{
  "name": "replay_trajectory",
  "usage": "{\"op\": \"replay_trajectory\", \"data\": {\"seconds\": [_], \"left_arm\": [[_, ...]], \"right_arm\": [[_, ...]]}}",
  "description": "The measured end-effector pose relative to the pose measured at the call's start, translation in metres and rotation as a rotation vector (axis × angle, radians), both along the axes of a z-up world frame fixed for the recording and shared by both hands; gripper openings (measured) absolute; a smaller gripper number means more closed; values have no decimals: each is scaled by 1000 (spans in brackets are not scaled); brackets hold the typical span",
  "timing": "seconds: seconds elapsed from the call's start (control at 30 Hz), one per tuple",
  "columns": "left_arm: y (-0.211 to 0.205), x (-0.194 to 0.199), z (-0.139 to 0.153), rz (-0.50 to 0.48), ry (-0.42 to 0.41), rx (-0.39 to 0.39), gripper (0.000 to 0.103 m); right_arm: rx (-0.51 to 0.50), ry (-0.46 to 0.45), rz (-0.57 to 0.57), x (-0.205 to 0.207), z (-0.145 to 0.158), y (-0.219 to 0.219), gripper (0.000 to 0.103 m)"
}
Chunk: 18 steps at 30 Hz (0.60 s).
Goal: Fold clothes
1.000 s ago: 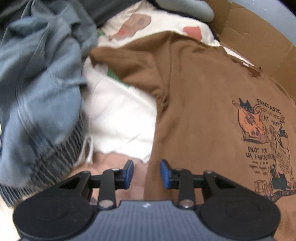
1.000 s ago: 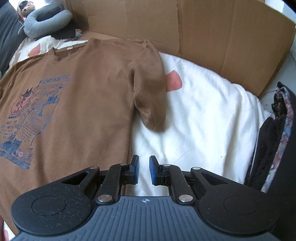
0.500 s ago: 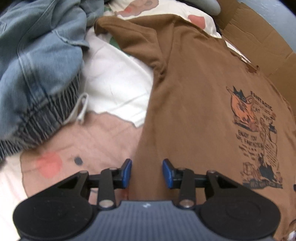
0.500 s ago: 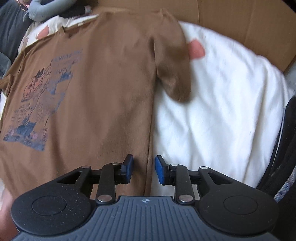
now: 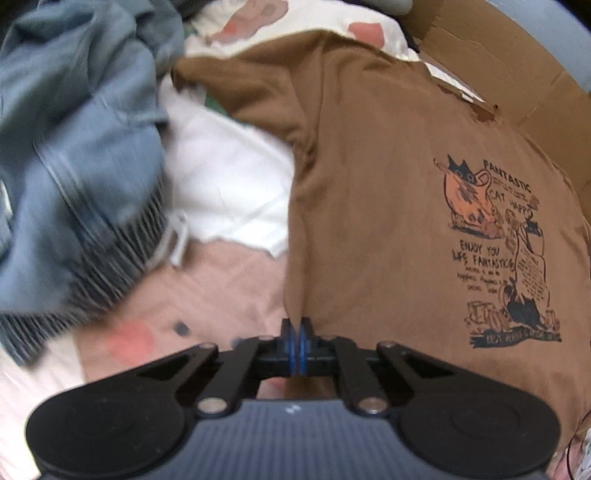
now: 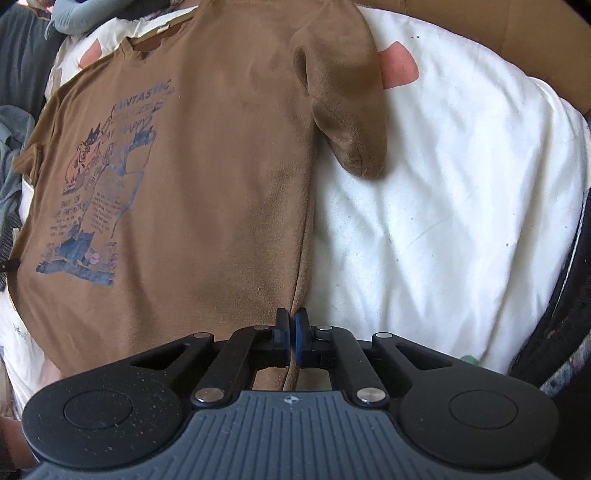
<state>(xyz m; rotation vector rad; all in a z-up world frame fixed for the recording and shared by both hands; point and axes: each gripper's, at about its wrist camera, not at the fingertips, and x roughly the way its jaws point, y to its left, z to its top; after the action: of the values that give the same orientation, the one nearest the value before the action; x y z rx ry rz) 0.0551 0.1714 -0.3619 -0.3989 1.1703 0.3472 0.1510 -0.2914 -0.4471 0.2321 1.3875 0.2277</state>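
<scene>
A brown T-shirt with a cat print lies flat, print up, on a white patterned bedsheet. My left gripper is shut on the shirt's side edge near the hem. In the right wrist view the same brown T-shirt spreads to the left, one short sleeve lying out over the bedsheet. My right gripper is shut on the opposite side edge near the hem, and a pinch of brown cloth runs between its blue pads.
A heap of blue denim and striped clothes sits left of the shirt. Cardboard walls stand behind the bed. Dark folded fabric lies along the right edge. A grey cushion rests at the far corner.
Both grippers moved down to the shirt's side edges and went from open to shut on the cloth. The shirt itself still lies flat.
</scene>
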Motion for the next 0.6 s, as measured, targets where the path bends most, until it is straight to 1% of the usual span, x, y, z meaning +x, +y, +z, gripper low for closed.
{"op": "replay_trajectory", "data": {"seconds": [0.27,0.3,0.4,0.53,0.6], "left_arm": [[25,-1,24,21,38,128,0],[27,-1,24,26,37,125,0],[28,-1,16,47,20,62,0],[29,-2,6,75,-3,-23,1],[30,-2,1,89,-14,-65,12]], "right_arm": [[55,16,-42,2,7,-10,0],[61,17,-46,2,8,-11,0],[70,16,-54,0,11,-16,0],[57,22,-55,0,9,-21,0],[56,24,-48,1,9,-22,0]]}}
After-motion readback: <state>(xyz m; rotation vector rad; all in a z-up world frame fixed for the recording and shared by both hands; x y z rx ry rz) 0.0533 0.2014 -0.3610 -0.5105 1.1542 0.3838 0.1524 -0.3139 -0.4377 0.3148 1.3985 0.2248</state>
